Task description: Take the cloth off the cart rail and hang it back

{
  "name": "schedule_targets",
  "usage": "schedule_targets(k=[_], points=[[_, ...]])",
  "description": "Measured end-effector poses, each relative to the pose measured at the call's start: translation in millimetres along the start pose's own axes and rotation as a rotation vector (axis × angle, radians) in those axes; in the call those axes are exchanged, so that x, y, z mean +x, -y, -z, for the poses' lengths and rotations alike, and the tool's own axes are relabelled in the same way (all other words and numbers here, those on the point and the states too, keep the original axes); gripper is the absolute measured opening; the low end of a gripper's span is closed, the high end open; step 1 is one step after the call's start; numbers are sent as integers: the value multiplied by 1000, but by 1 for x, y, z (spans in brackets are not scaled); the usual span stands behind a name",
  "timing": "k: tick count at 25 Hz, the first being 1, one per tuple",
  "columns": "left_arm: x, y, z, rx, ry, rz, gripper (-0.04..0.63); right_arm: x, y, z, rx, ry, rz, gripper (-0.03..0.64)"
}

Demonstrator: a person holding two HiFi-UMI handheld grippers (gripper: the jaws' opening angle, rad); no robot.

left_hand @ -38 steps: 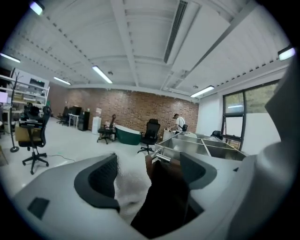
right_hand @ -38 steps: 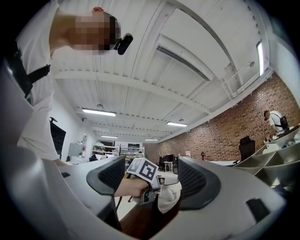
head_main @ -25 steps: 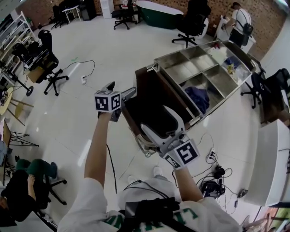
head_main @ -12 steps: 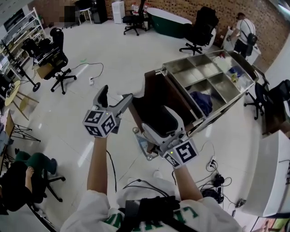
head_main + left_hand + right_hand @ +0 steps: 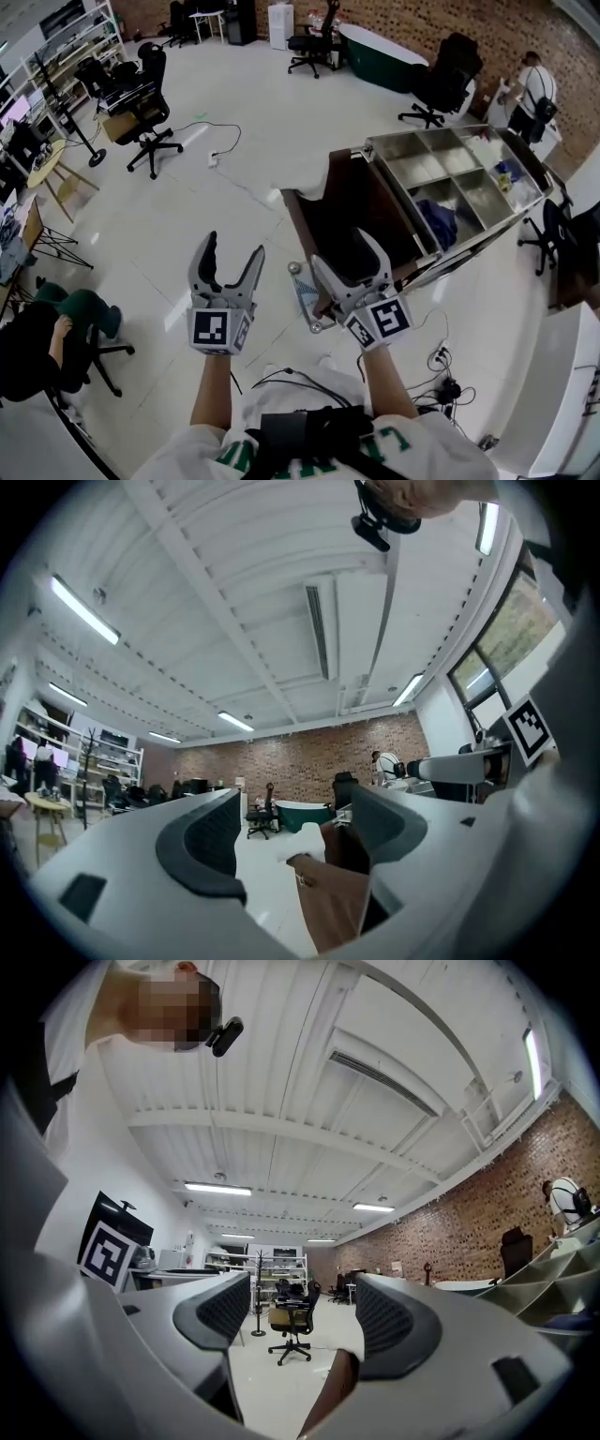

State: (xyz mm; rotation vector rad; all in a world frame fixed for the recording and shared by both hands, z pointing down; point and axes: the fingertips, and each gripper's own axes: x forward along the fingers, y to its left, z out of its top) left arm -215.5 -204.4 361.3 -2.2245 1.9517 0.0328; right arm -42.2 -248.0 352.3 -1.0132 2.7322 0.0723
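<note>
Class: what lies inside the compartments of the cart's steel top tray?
A crumpled blue cloth fills one compartment of the tray; small items sit in a far one. Anything under the cloth is hidden.

The right gripper (image 5: 305, 1321) holds its two grey fingers (image 5: 220, 1312) apart, their dark ribbed pads facing each other. Low between them a brown edge (image 5: 328, 1396) rises just beside the right finger; whether it touches is not clear. Beyond the gap a black office chair (image 5: 292, 1327) stands on the white floor (image 5: 281, 1382), near a coat stand (image 5: 260, 1307). A brick wall (image 5: 450, 1232) runs along the right.
</note>
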Motion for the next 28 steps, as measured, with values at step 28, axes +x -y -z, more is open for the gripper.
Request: schedule_targets(k=[28], points=[[-53,-10,4,-23,-19,-70,341,0,-42,12,-75,-30,-49,350]])
